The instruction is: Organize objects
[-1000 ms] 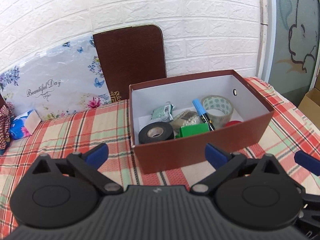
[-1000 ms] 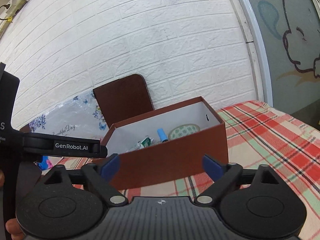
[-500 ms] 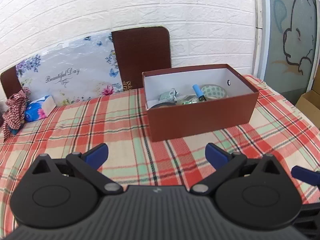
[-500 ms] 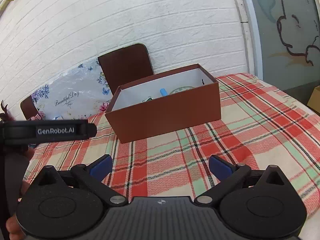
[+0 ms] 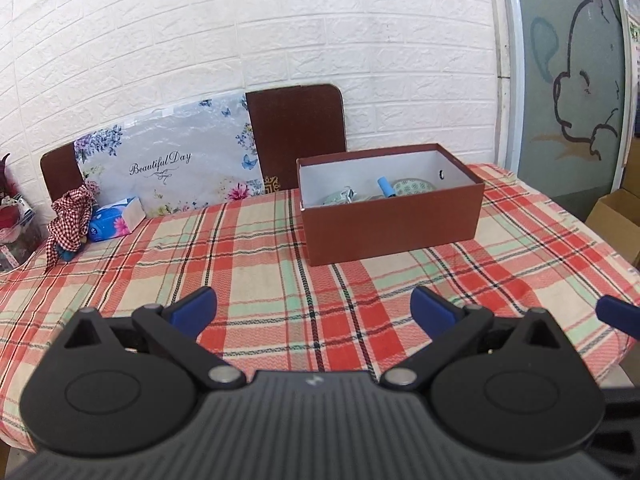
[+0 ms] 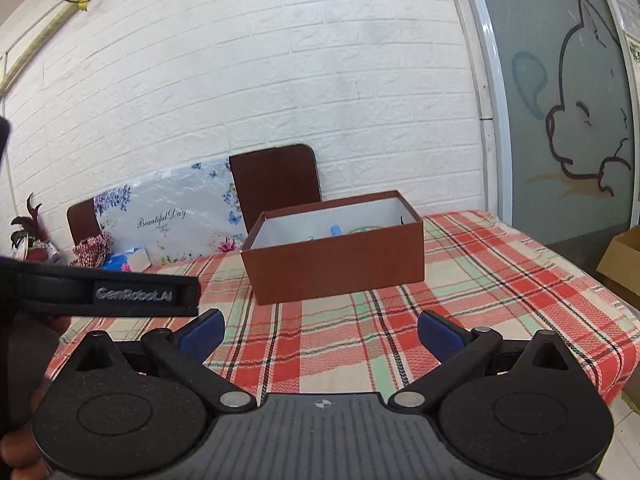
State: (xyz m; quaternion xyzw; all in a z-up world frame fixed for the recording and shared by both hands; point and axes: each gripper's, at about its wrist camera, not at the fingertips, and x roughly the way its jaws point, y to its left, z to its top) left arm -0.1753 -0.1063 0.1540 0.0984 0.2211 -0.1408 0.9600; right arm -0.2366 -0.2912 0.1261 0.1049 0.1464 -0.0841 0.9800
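A brown box (image 5: 394,222) with a white inside stands on the plaid tablecloth (image 5: 248,264), toward the far right. Over its rim I see a blue marker cap (image 5: 385,186), a patterned tape roll (image 5: 412,188) and a green packet (image 5: 340,197). The box also shows in the right wrist view (image 6: 340,268). My left gripper (image 5: 314,306) is open and empty, well back from the box near the table's front. My right gripper (image 6: 320,330) is open and empty, also back from the box. One right fingertip (image 5: 618,316) shows at the left view's right edge.
A floral board (image 5: 168,172) and brown chair backs (image 5: 296,132) lean at the white brick wall. A blue tissue pack (image 5: 116,220) and a checked cloth doll (image 5: 70,220) sit at the far left. A cardboard carton (image 5: 618,220) stands beyond the table's right edge.
Both grippers have pulled back from the box toward the table's front, so the box looks smaller and farther. Both stay open and empty.
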